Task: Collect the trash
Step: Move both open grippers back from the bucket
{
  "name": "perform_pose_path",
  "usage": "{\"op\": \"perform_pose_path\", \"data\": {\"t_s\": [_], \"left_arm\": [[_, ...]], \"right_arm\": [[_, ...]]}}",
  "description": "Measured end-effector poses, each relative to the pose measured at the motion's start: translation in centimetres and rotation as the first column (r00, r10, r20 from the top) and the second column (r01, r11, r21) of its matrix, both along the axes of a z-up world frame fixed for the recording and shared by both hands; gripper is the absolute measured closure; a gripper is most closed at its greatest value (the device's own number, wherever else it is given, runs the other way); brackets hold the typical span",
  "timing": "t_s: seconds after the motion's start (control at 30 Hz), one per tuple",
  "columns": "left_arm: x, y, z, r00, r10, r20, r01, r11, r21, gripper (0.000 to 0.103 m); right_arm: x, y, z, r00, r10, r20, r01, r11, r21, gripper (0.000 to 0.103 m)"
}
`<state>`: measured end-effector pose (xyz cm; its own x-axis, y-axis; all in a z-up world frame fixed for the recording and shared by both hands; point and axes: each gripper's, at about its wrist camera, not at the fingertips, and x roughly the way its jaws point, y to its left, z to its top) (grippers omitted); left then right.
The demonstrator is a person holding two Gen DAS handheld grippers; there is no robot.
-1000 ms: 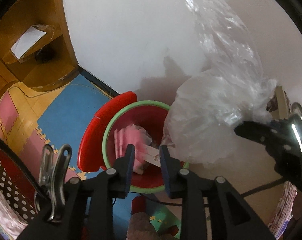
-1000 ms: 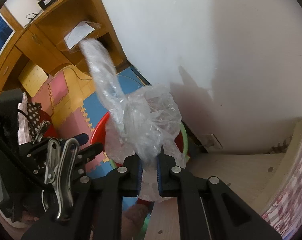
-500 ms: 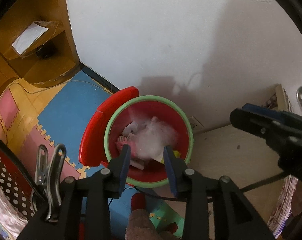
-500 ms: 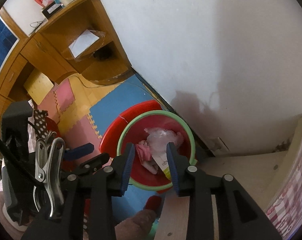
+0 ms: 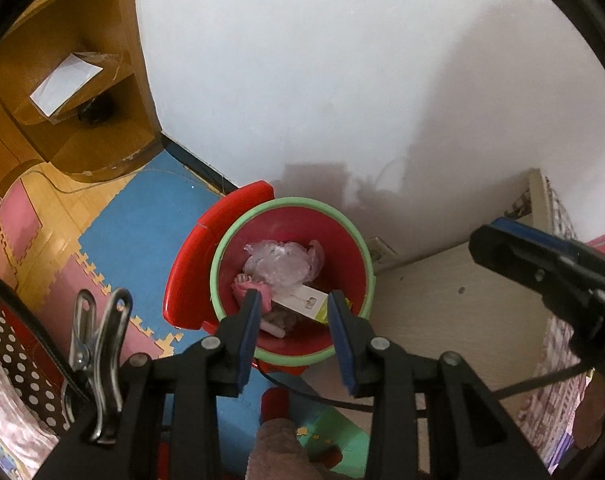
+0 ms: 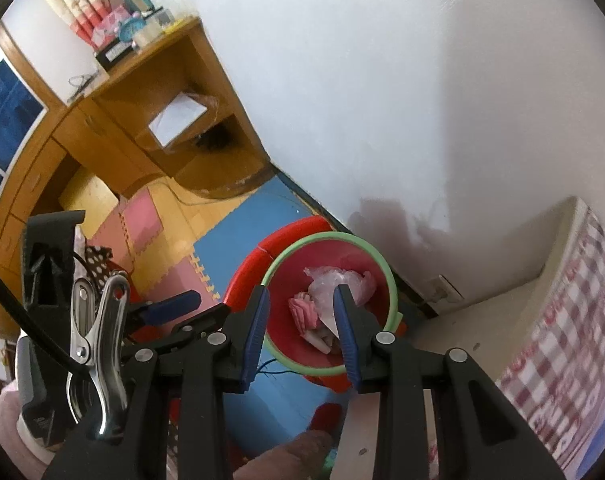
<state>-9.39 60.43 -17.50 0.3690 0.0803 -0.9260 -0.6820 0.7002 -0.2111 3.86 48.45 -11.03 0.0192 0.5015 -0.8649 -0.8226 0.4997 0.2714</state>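
Observation:
A red bin with a green rim (image 5: 218,264) (image 6: 378,256) stands on the floor against the white wall. Inside it lie a crumpled clear plastic bag (image 5: 280,264) (image 6: 340,280), pink paper (image 5: 258,292) (image 6: 304,310) and a white card box (image 5: 302,302). My left gripper (image 5: 294,300) hangs above the bin, open, with nothing between its fingers. My right gripper (image 6: 300,294) also hovers over the bin, open and empty. Its black body (image 5: 550,272) shows at the right of the left wrist view.
A red lid (image 5: 198,260) leans behind the bin. Foam mats in blue (image 5: 142,224) and pink cover the floor. A wooden desk with shelves (image 6: 150,120) stands at the left. A pale bed frame (image 5: 462,304) with a checked sheet (image 6: 570,320) borders the right.
The right gripper opened and let the plastic bag go; the bag fell into the bin. The left gripper opened wider, and both rose away from the bin.

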Motion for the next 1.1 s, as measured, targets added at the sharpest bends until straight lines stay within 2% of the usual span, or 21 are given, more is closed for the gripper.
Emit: {"op": "perform_pose_path", "data": {"t_s": [0.37,0.6,1.1], "left_arm": [[-1.3,-2.2,3.4,0.999,0.014,0.034,-0.016,0.999,0.040,0.068],[-2.5,-4.2,6.2,0.998,0.022,0.050,-0.026,0.996,0.091,0.068],[-7.2,-11.4,11.9,0.997,0.037,0.062,-0.048,0.982,0.183,0.068]], "right_arm": [[-2.6,-3.9,3.5,1.000,-0.007,0.024,0.005,0.996,0.084,0.069],[-4.9,-6.7,5.8,0.999,0.003,0.032,-0.008,0.990,0.141,0.069],[-10.9,-15.8,10.2,0.999,0.005,0.046,-0.016,0.969,0.248,0.069]]}}
